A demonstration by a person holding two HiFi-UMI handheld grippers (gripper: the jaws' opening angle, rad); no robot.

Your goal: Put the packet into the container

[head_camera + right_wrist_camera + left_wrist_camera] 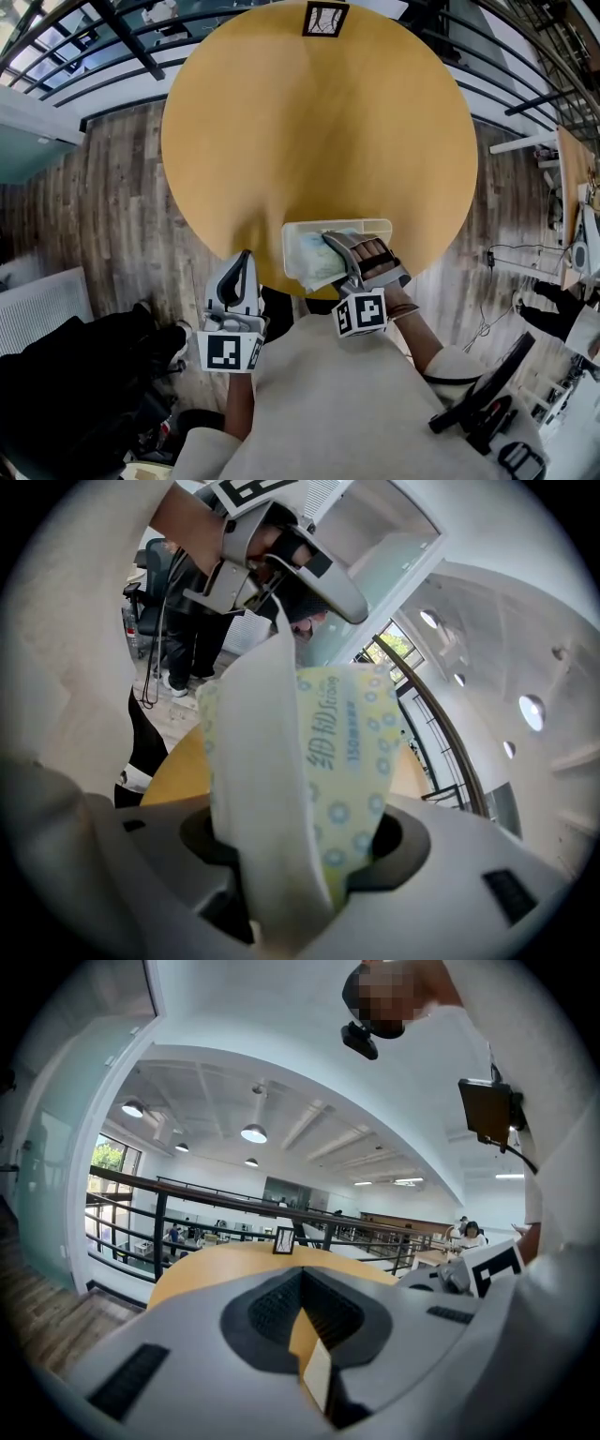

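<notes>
A cream rectangular container [377,226] stands at the near edge of the round yellow table [309,122]. A soft white packet [309,262] with pale blue and yellow print lies partly in it and hangs over its left end. My right gripper [336,247] reaches down into the container and is shut on the packet. In the right gripper view the packet [314,780] fills the gap between the jaws of the right gripper [300,864]. My left gripper [243,264] hovers just off the table's near edge, left of the container, jaws together and empty. The left gripper [305,1321] looks level across the table [225,1265].
A small framed card [325,19] stands at the table's far edge. Dark railings [84,47] run behind the table over wood flooring. A black bag or chair [75,394] sits at lower left. Black equipment [487,403] lies at lower right.
</notes>
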